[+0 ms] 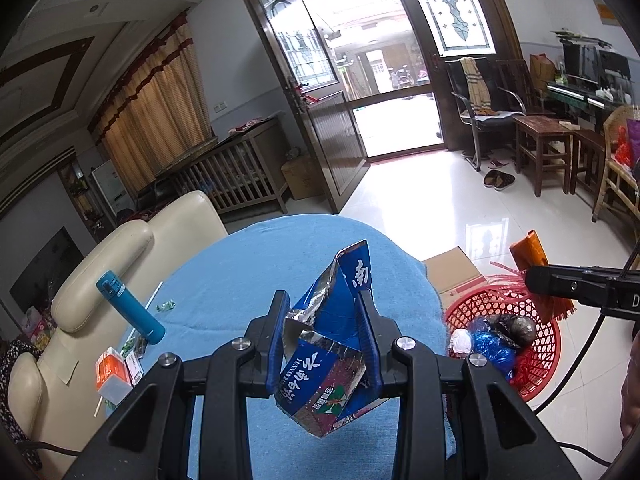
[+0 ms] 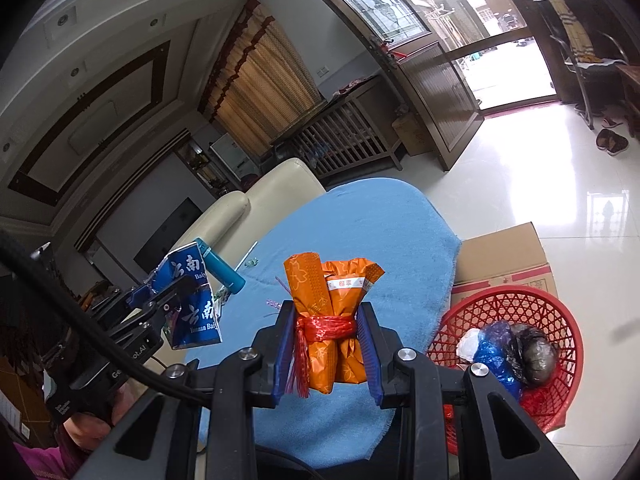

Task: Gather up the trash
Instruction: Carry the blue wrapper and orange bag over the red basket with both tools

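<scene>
Two claws each pinch one piece of trash above the blue worktop: the left claw clamps a crumpled blue carton, the right claw squeezes an orange wrapper bundle tied with red string. Both hang beside the red basket, not over it. Each load should probably be carried fully past the rim before release. Basket contents look bagged and unclear; its near edge is cut off.

Crushed blue foil-lined carton: "云南", "Yunnan Bai…". Black gripper body just below it: "Ge…", "ol.AI".
</scene>
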`<state>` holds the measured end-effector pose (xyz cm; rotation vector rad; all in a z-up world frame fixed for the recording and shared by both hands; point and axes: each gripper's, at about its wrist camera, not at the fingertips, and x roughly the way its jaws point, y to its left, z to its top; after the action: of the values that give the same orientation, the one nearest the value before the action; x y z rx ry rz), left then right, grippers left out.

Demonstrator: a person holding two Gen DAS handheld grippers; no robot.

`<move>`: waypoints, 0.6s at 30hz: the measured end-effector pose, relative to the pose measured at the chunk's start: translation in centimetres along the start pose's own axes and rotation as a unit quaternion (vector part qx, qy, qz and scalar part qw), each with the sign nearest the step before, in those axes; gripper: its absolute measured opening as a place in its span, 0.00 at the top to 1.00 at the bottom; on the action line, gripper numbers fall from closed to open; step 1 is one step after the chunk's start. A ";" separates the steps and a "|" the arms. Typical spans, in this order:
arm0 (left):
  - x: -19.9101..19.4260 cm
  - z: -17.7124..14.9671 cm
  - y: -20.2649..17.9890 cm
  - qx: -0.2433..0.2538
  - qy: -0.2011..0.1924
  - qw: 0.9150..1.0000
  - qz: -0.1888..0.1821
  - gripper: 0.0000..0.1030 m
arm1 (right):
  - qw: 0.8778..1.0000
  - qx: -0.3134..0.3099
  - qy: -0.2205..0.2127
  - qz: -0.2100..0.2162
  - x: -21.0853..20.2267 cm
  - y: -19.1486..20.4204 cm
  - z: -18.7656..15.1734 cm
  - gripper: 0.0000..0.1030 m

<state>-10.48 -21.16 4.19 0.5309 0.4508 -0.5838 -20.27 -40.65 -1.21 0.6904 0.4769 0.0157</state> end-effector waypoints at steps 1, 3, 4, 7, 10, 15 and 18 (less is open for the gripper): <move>0.0 0.0 -0.2 0.003 0.000 1.000 -0.001 0.66 | 1.000 0.003 -0.001 0.000 -0.1 -0.2 0.0 0.68; 0.1 0.2 -0.7 0.007 0.001 1.000 -0.004 0.66 | 1.000 0.007 -0.004 -0.002 -0.4 -0.6 0.1 0.68; 0.1 0.2 -0.8 0.009 0.001 1.000 -0.005 0.66 | 1.000 0.009 -0.005 -0.002 -0.6 -0.8 0.1 0.68; 0.3 0.4 -1.4 0.016 0.000 1.000 -0.007 0.66 | 1.000 0.016 -0.008 -0.003 -0.9 -1.3 0.2 0.68; 0.4 0.6 -2.1 0.023 0.001 1.000 -0.010 0.66 | 1.000 0.022 -0.011 -0.003 -1.2 -1.9 0.4 0.68; 0.6 0.8 -3.0 0.033 0.004 0.999 -0.017 0.66 | 0.999 0.033 -0.017 -0.004 -1.6 -2.7 0.5 0.68; 0.8 1.0 -3.6 0.038 0.006 0.999 -0.022 0.66 | 0.999 0.038 -0.019 -0.006 -1.7 -3.2 0.5 0.68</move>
<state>-11.91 -24.61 3.32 0.5987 0.4545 -0.6424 -22.05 -43.71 -2.15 0.7603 0.4460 -0.0270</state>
